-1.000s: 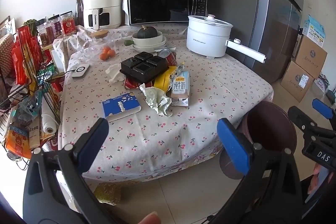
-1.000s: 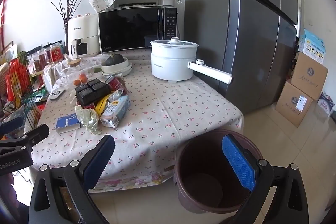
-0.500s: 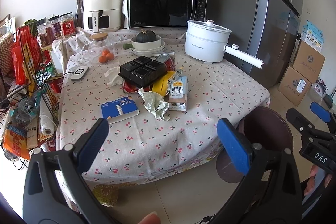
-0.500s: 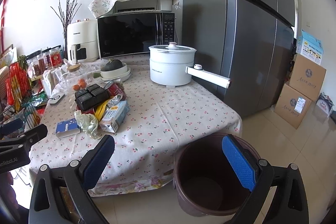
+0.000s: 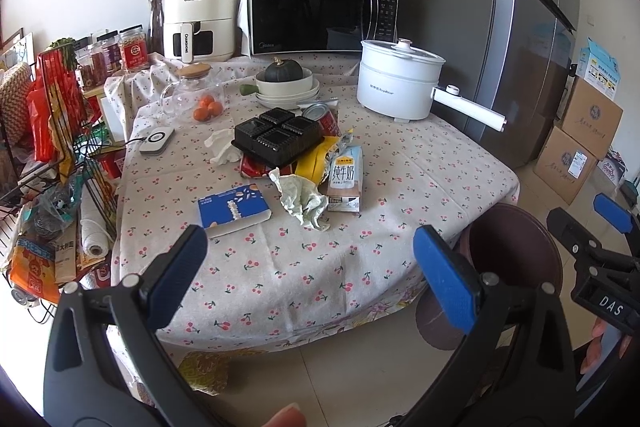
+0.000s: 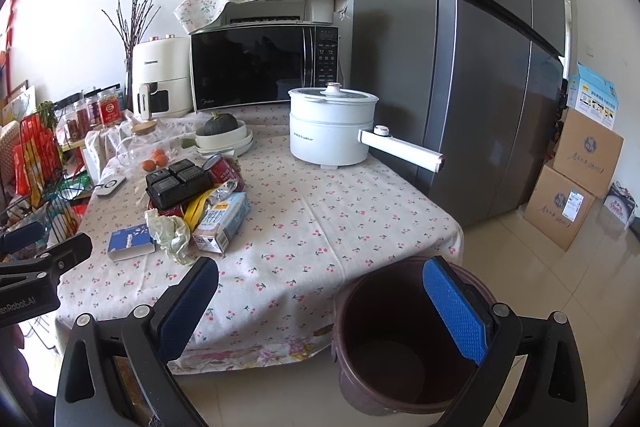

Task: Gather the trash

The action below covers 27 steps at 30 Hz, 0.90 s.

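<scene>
While nothing is yet gripped, the collecting looks to be at its very start.
Table: cherry-print cloth (image 5: pixel 420 167) drapes soft over the table; the trash lies mid-table, well apart from both tools.
Bin: round brown plastic trash bin (image 6: pixel 384 351) on the floor at the table's near corner, apparently bare inside.
Tray: black ribbed plastic tray (image 5: pixel 278 139), rigid, atop wrappers.
Carton: milk carton (image 5: pixel 345 179) lying flat, boxy.
Blue box: flat blue box (image 5: pixel 234 205), nearest the left tool.
Paper: crumpled pale paper wad (image 5: pixel 302 197), light and yielding.
Left gripper (image 5: pixel 316 267): jaws wide, empty.
Right gripper (image 6: pixel 324 303): jaws wide, empty, above the bin.
Next: probably reach forward to a near piece.
</scene>
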Tool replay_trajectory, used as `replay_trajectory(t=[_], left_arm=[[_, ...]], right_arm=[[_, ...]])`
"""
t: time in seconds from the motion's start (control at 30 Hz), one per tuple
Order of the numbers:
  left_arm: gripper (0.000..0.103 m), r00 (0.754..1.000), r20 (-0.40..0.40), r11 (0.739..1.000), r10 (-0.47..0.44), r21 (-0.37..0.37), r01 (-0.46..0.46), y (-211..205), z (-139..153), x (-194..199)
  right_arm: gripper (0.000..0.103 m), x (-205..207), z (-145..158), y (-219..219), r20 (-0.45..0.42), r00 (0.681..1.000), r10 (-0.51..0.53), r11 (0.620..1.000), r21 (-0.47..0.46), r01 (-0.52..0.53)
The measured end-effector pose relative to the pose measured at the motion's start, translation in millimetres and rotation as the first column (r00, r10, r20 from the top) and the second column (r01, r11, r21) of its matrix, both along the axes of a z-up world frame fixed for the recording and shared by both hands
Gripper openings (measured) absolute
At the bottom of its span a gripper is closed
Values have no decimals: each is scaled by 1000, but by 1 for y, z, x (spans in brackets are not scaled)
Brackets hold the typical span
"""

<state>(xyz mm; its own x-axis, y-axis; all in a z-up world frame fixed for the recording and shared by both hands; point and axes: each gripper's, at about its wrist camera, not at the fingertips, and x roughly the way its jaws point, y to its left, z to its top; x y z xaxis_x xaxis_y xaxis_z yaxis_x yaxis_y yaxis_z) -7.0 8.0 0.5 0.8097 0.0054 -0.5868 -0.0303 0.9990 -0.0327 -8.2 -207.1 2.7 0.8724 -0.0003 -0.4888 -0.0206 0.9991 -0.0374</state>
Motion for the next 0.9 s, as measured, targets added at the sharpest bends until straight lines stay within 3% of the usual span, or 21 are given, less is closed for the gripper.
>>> replay_trajectory(t=[0.9], left_arm=[[102, 1000, -2, 1000, 3, -4, -3, -1, 0, 1]], right_arm=[[103, 0, -2, -2, 18, 1000, -17, 1000, 2, 17]])
